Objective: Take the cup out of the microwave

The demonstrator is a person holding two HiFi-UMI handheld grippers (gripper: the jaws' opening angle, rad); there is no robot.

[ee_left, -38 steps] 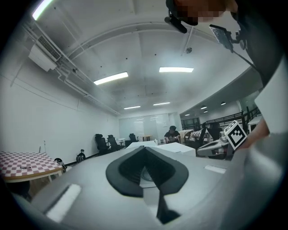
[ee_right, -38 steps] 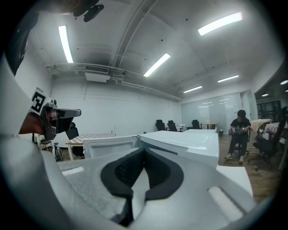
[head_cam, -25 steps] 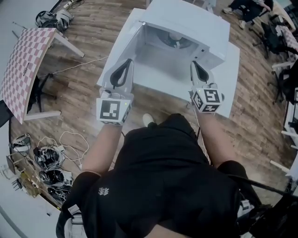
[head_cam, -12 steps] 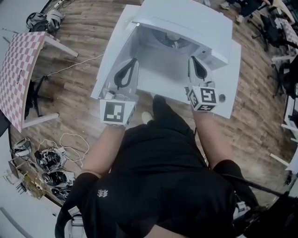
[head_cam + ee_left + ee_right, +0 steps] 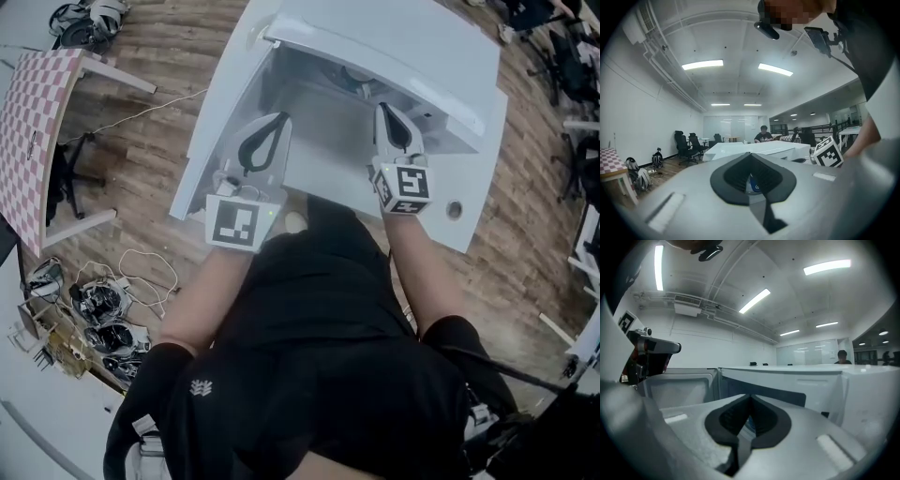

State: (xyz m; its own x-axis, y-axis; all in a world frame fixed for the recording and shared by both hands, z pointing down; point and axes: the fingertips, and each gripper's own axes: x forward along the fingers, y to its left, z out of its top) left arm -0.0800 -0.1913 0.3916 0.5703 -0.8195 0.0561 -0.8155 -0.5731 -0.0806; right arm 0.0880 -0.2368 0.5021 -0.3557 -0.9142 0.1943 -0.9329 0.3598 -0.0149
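Closer to the open microwave than a second ago: left gripper and right gripper, tips now at the edge of its cavity. Ahead of both, a white worktop carrying that white microwave. Just outside the left gripper, the door, swung wide open. Left gripper closed, tips meeting, nothing clamped between them. Right gripper likewise closed and empty, about level with the left and well apart from it across the opening. Ahead of the left gripper, inside the cavity, the cup, blue and white, glimpsed through the loop of the closed jaws, untouched by either gripper.
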